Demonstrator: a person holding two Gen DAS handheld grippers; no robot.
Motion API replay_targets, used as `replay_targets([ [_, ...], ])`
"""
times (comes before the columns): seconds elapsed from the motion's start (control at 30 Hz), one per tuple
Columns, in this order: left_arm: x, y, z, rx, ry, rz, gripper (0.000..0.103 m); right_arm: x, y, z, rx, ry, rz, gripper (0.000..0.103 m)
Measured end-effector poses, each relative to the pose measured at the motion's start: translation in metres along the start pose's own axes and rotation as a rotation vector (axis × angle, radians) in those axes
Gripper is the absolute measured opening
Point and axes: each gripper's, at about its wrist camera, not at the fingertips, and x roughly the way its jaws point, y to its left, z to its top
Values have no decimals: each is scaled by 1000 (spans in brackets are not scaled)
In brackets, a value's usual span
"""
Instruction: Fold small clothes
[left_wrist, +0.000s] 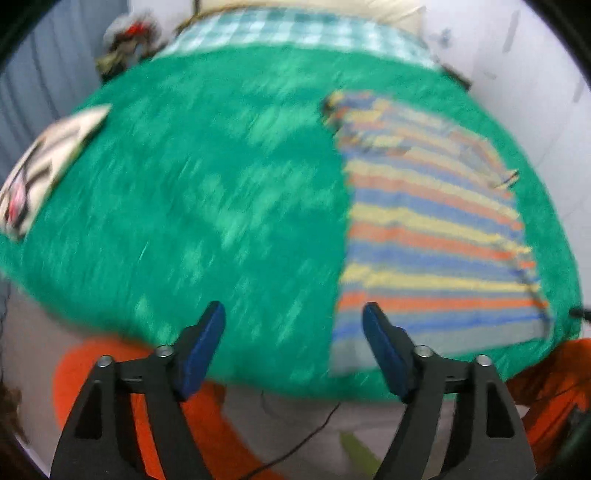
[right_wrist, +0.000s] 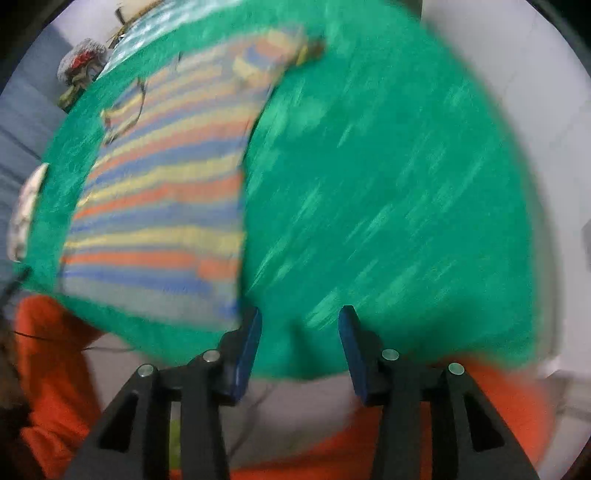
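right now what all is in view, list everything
striped garment: one, blue, yellow and orange stripes, lying flat and folded on the green cloth
green cloth: one, green, covering the work surface
checked cloth: one, pale teal and white, far edge beyond the green cloth
printed item: one, white with dark marks, left edge of the green cloth
bundle: one, grey, red and olive, far corner, blurred
orange clothing: person's, near edge
left gripper: fingers apart, empty
right gripper: fingers apart, empty
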Motion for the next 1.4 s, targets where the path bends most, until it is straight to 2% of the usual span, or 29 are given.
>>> replay_targets([
  [0.03, 2, -12, 11, 25, -40, -39, 90, -13, -3, 19, -49, -61, -65, 49],
  [0.1, 12, -31, 25, 64, -77, -94, 93, -24, 2, 53, -127, -144, -122, 56],
  [0.17, 35, -54, 32, 103, -81, -151, 93, -20, 17, 96, -221, -217, -104, 57],
  [0.23, 57, -71, 31, 109, -46, -194, 91, 2, 41, 141, -323, -233, -54, 57],
  [0.33, 75, -79, 16, 88, 37, -214, 87, 46, 77, 192, -427, -232, -10, 57],
  [0.43, 75, -74, 2, 53, 53, -219, 87, 105, 109, 234, -495, -211, -25, 57],
  [0.5, 75, -68, -7, 43, 69, -215, 87, 135, 119, 249, -513, -196, -35, 56],
  [0.53, 76, -65, -10, 42, 79, -201, 87, 153, 120, 256, -516, -170, -44, 50],
  [0.57, 75, -64, -13, 41, 86, -193, 87, 165, 116, 262, -499, -142, -47, 37],
  [0.6, 75, -62, -13, 39, 90, -187, 87, 163, 104, 272, -451, -155, -47, 2],
  [0.63, 72, -58, -13, 33, 83, -184, 87, 156, 93, 279, -403, -181, -66, 3],
  [0.73, 63, -58, -12, 32, 38, -199, 87, 105, 11, 303, -165, -309, -124, 3],
  [0.87, 65, -68, -10, 44, 31, -215, 87, 61, -100, 312, 68, -358, -277, 3],
  [1.0, 73, -82, -11, 62, 56, -233, 87, 67, -156, 301, 171, -294, -345, 3],
  [1.17, 72, -91, -15, 88, 69, -215, 87, 93, -166, 285, 126, -224, -434, 3],
  [1.3, 71, -87, -19, 69, 75, -206, 87, 104, -180, 268, 165, -201, -472, 3],
  [1.4, 74, -86, -21, 72, 83, -197, 87, 107, -182, 268, 165, -192, -478, 3],
])
